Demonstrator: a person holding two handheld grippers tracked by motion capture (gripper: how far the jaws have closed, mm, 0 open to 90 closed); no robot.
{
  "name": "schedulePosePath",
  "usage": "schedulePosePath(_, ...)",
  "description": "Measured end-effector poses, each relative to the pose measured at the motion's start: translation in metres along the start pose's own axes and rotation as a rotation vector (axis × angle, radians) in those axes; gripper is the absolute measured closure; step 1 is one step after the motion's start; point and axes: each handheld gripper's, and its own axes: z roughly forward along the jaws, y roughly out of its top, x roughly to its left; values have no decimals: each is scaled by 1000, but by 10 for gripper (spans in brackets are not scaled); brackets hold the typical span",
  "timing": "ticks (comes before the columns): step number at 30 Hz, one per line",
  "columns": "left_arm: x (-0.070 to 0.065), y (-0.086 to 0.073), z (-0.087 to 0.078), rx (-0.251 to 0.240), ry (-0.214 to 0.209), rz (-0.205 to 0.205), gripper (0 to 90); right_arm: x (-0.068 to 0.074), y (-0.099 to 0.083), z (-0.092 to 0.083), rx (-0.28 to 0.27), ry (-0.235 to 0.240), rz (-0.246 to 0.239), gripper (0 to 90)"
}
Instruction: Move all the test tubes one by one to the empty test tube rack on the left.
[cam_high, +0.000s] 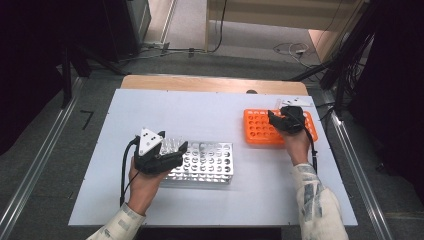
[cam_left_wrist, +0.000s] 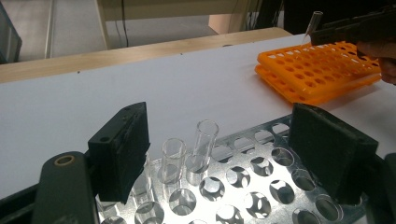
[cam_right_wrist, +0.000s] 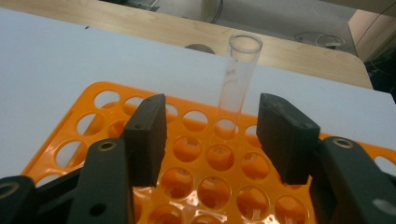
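A silver metal tube rack (cam_high: 210, 162) lies on the white board left of centre. My left gripper (cam_high: 172, 142) hovers over its left end, jaws wide apart. In the left gripper view, two clear glass tubes (cam_left_wrist: 205, 140) stand upright in the metal rack (cam_left_wrist: 261, 186) between the jaws of the left gripper (cam_left_wrist: 229, 154), touching neither pad. An orange plastic rack (cam_high: 257, 131) sits at the right. My right gripper (cam_right_wrist: 212, 135) is over the orange rack (cam_right_wrist: 107, 121), open. One clear tube (cam_right_wrist: 238, 79) stands in a hole between its pads, clear of both.
The white board (cam_high: 200, 105) covers a wooden table whose far edge (cam_high: 210, 82) shows behind it. Small white bits (cam_high: 295, 102) lie past the orange rack. Bare board lies between the two racks and along the front. Cables run across the floor beyond the table.
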Motion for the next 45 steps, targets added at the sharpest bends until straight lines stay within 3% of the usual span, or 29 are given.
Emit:
schedulePosePath(9,1,0,-1,-1,-3,-2,206,-8,6,19,20,-33,36,533)
schedulePosePath(12,1,0,-1,-2,-1,-5,207,-11,6,23,25,-22,68,547)
schedulePosePath(27,2,-1,-1,2,-1,-5,207,-10,10,34,63,-27,64,668)
schedulePosePath(31,3,-1,-1,-1,0,-7,207,-10,10,35,68,-30,67,721)
schedulePosePath(39,3,-1,-2,-1,2,-6,207,-11,14,31,54,-32,66,727)
schedulePosePath(45,3,-1,-2,-2,2,-3,205,-11,22,17,11,-27,58,728)
